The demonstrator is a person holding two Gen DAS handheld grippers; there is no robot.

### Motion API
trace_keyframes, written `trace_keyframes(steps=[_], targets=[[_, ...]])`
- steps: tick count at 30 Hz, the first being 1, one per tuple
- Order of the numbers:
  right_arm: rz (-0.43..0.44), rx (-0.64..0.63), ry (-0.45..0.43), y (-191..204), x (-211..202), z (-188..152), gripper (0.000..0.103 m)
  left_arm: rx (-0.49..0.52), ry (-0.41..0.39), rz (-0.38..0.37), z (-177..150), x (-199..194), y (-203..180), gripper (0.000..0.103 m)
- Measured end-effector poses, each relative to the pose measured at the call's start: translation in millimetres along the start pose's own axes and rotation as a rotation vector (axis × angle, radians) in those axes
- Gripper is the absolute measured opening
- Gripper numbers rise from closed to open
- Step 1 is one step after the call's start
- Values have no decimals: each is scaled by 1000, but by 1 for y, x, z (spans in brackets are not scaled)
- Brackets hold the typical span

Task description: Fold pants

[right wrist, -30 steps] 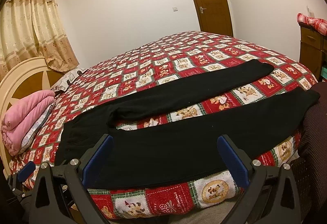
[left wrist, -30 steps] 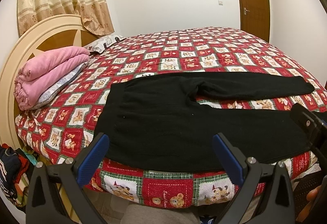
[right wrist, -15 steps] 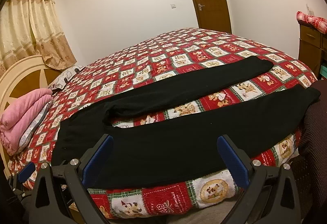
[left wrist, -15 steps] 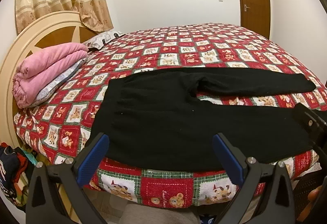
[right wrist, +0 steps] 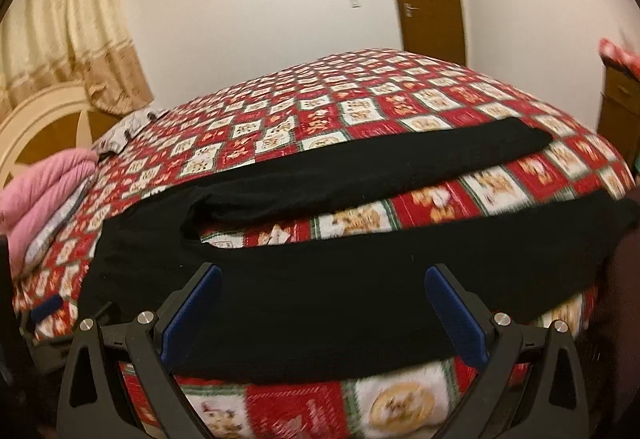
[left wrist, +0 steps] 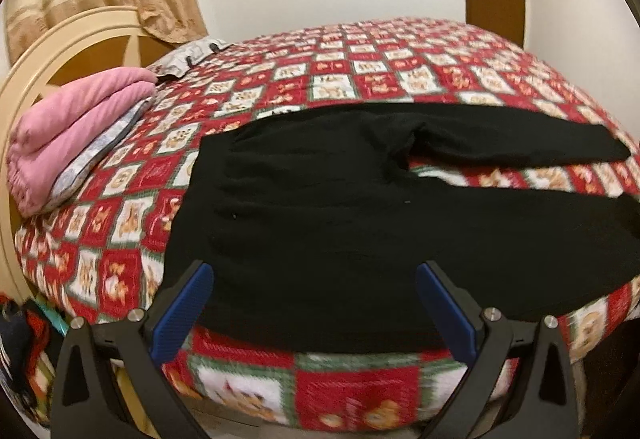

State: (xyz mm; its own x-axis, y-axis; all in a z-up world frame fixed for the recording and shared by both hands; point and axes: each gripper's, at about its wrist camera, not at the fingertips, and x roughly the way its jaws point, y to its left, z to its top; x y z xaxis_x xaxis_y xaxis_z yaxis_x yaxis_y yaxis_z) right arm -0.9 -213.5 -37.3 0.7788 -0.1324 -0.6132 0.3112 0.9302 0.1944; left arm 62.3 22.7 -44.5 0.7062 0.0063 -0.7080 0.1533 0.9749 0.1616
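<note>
pants: black, flat on bed, legs apart, just ahead of both claws
left claw: spread, empty
right claw: spread, empty

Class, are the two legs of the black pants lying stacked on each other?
No: the pants lie with legs spread apart, patterned bedspread showing between them.

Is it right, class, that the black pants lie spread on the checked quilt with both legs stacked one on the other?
Not quite. The black pants lie spread on the checked quilt, but the legs are apart, quilt showing between them; the right wrist view shows it.
</note>
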Motion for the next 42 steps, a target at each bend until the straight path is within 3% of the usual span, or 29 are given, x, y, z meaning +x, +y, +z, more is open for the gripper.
trace_keyframes(steps=[5, 12, 16, 21, 28, 30, 33, 35, 37, 38, 39, 40, 42], targets=[[48, -152, 45, 3, 43, 46, 102, 80, 43, 6, 35, 34, 28, 103], [111, -328, 106, 22, 130, 109, 101, -33, 68, 31, 93, 93, 86, 103], [116, -387, 183, 27, 186, 133, 95, -48, 106, -29, 117, 125, 92, 103], [129, -444, 260, 29, 237, 147, 93, 51, 137, -61, 138, 162, 80, 103], [157, -552, 369, 28, 286, 148, 93, 196, 217, -173, 156, 215, 64, 103], [165, -575, 423, 26, 297, 140, 93, 199, 251, -212, 152, 225, 66, 103], [200, -606, 395, 26, 299, 136, 92, 144, 297, -303, 154, 236, 79, 103], [233, -607, 401, 26, 300, 137, 82, 115, 314, -339, 155, 242, 82, 103], [265, -618, 411, 29, 297, 138, 51, 147, 305, -335, 155, 242, 78, 103], [275, -626, 417, 30, 295, 139, 41, 167, 297, -327, 154, 241, 75, 103], [290, -631, 431, 32, 293, 140, 20, 176, 295, -324, 155, 241, 74, 103], [299, -627, 445, 33, 291, 141, 11, 178, 294, -332, 156, 240, 74, 98], [283, -638, 450, 38, 285, 140, 8, 189, 281, -356, 157, 234, 73, 82]])
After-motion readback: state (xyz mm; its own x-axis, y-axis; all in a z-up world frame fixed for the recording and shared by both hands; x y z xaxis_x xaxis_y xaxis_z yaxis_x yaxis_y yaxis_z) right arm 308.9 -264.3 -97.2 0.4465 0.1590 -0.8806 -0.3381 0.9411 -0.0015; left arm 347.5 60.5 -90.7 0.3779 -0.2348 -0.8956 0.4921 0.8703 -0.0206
